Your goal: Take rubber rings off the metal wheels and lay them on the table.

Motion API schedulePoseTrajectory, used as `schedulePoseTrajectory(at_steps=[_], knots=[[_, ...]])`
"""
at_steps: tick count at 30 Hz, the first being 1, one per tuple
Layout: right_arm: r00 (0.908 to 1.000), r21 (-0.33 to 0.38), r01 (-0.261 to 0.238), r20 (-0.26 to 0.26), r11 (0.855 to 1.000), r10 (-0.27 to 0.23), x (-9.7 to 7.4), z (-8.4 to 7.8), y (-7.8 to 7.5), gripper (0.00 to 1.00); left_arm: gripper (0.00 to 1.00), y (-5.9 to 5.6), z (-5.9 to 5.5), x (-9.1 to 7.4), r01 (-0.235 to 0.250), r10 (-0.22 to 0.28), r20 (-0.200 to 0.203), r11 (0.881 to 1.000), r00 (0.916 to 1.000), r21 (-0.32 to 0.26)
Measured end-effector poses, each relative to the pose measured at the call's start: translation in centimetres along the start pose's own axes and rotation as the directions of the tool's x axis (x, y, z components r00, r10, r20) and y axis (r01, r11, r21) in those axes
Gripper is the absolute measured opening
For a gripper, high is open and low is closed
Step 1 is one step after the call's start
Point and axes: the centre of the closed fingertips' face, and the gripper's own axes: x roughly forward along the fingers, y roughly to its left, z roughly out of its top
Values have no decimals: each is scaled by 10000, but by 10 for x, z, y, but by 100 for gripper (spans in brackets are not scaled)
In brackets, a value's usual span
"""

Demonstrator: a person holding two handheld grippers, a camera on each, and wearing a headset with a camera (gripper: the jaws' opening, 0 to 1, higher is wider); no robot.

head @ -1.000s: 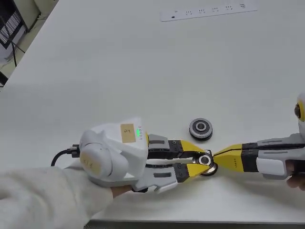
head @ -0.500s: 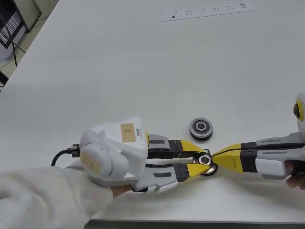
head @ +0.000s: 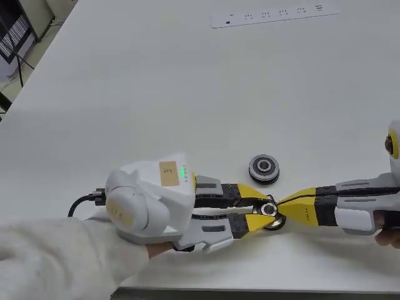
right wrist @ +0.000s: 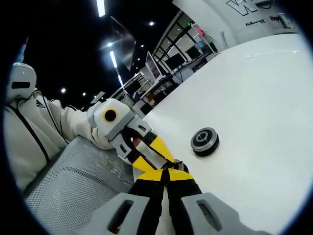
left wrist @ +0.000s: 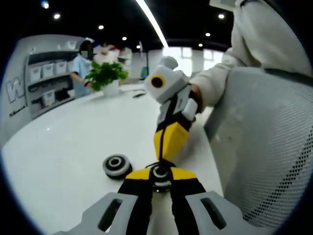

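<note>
The table [head: 187, 94] is a smooth, matt white slab, and close to its near edge the left gripper [head: 262, 211], a rounded white shell with grey arms and yellow wedge tips, has its jaws clamped from both sides on a small round wheel [head: 270, 210] with a bright metal hub. The right gripper [head: 282, 205] meets it head-on from the opposite side; its yellow tips are pressed together into one narrow point touching the wheel's edge (whether they pinch rubber there is too small to tell). In the left gripper view the wheel [left wrist: 160, 174] sits between the yellow tips, dark around a shiny centre. A second wheel [head: 264, 169] lies flat just beyond the two tools, apart from both: a squat disc of concentric steel circles with a black ring [head: 264, 180] around its rim. A long, flat white power strip [head: 275, 15] lies at the far side. A fleecy white sleeve [head: 50, 256] covers the arm behind the left gripper.
</note>
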Motion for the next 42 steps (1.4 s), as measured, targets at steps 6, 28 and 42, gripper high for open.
schedulePoseTrajectory(at_steps=[6, 28, 42], knots=[[10000, -12, -70, 35, 10000, 70, 0, 1, 2, 0, 14, 0, 0, 0, 1, -1, 0, 10000, 10000, 1], [9999, 254, 164, 2, 9995, -164, -1, 1, -6, 0, 14, 2, 1, 1, -135, 128, -419, 9997, 9990, -181], [9995, 60, 294, -121, 9996, -293, -4, 4, -2, 0, 19, -1, 7, -4, -12, 2, -702, 9999, 9975, -140]])
